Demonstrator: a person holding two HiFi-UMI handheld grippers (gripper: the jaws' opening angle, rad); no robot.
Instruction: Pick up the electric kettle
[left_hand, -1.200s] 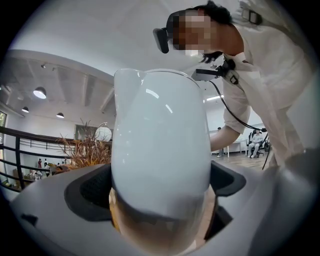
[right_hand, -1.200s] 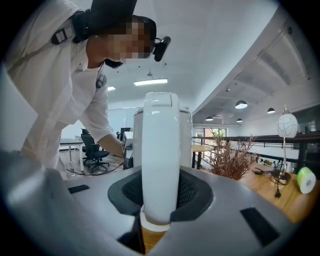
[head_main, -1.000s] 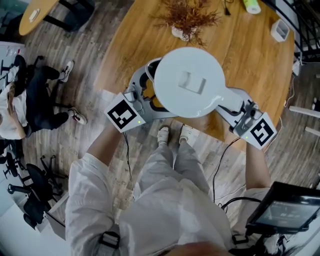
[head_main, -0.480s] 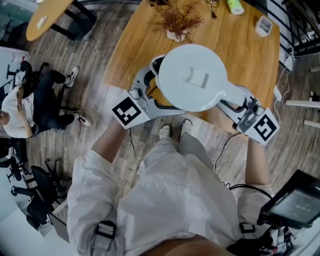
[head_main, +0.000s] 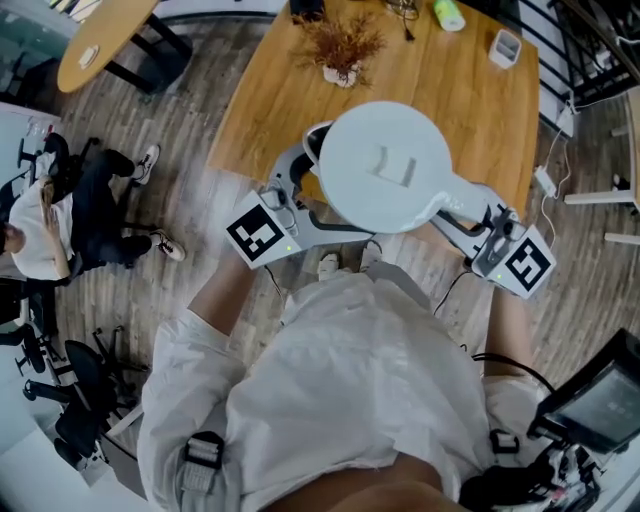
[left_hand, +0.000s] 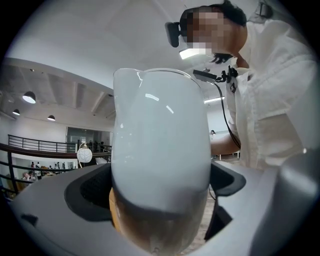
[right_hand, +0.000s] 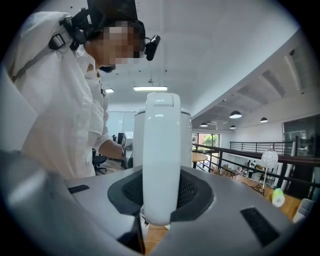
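The white electric kettle (head_main: 385, 165) is held in the air above the near edge of the wooden worktop (head_main: 480, 110), mid-frame in the head view. The left gripper (head_main: 303, 180), at its 9 o'clock, is clamped on the body opposite the handle (right_hand: 161, 155). The right gripper (head_main: 468, 205), at 4 o'clock, is clamped on that handle.

At 12 o'clock on the worktop stand a dried plant in a small pot (head_main: 342, 48), a green bottle (head_main: 447, 13) and a small white box (head_main: 503, 46), all well apart from the kettle. A seated person (head_main: 45, 215) is at 9 o'clock, with office chairs (head_main: 60, 385) at 8.

The kettle's lid hides its base and both grippers' jaw tips. A dark screen (head_main: 600, 400) at 4 o'clock is cut off by the frame.
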